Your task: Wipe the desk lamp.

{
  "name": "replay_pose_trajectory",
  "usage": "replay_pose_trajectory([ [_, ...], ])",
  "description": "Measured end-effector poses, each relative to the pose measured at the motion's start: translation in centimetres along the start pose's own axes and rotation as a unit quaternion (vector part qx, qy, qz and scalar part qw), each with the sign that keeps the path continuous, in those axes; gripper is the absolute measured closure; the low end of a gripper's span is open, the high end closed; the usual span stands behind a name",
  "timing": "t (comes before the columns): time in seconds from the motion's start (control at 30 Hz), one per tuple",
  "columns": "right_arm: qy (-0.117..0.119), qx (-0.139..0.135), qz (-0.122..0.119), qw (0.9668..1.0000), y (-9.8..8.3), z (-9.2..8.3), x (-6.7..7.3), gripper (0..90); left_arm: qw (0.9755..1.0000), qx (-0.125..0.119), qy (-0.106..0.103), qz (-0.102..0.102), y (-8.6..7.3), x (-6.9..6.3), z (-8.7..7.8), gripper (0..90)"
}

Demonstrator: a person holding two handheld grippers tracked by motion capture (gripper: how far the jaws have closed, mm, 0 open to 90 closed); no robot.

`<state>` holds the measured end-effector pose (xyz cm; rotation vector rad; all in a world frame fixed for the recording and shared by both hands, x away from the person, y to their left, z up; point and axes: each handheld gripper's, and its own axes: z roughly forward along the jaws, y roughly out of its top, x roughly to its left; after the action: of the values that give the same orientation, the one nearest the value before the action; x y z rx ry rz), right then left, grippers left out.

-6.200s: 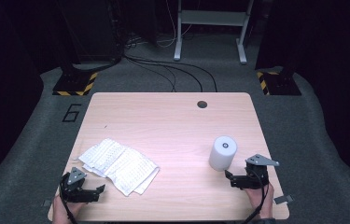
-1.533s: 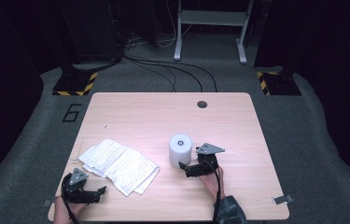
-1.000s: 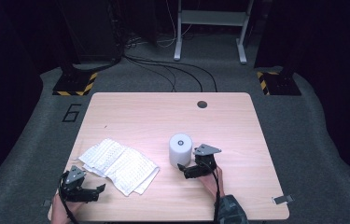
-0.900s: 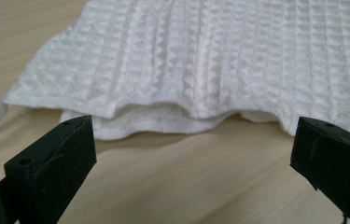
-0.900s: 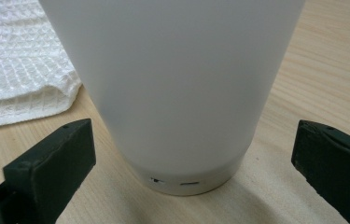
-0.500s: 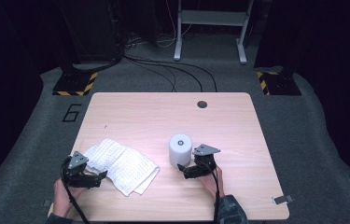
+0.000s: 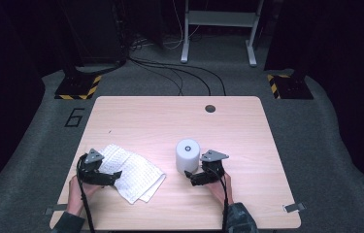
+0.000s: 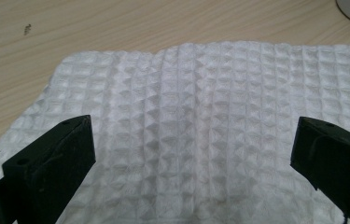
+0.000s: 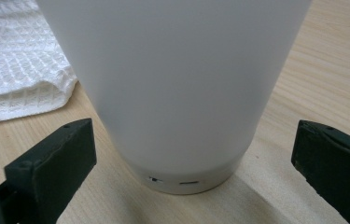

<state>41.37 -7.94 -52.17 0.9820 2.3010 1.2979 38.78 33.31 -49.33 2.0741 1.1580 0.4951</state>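
Pale wood table point(image 7: 247, 126) under a dark room carries both things in play. Left gripper point(image 7: 103, 177) hangs over the near-left edge of the white waffle cloth point(image 7: 133, 171), jaws spread wide with the weave between them in the left gripper view point(image 8: 200, 135). To pinch it well, I would drop the jaws until they press the top layer, then close on a fold rather than flat fabric, so it lifts instead of sliding. Right gripper point(image 7: 198, 177) sits just beside the white cylinder point(image 7: 188, 155), jaws wide and clear of its base point(image 9: 182, 179); the cylinder stands upright mid-table, right of the cloth. Half a second ago the left gripper sat farther left at the cloth's corner; it has come in over the cloth, while the right one has stayed put.
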Motion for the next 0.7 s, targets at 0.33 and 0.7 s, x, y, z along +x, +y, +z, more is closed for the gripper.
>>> replay_pose_trajectory([
  [0.33, -0.001, 0.0, 0.001, 1.0, 0.0, 0.0, 0.0, 0.0, 0.9997, 0.022, -0.009, 0.011, 0.6, -1.0, 2.8, 0.0],
  [0.7, -0.003, -0.006, 0.001, 1.0, 0.0, 0.0, -0.1, 0.0, 0.9989, 0.043, -0.001, 0.015, 0.1, -1.9, 4.7, 0.0],
])
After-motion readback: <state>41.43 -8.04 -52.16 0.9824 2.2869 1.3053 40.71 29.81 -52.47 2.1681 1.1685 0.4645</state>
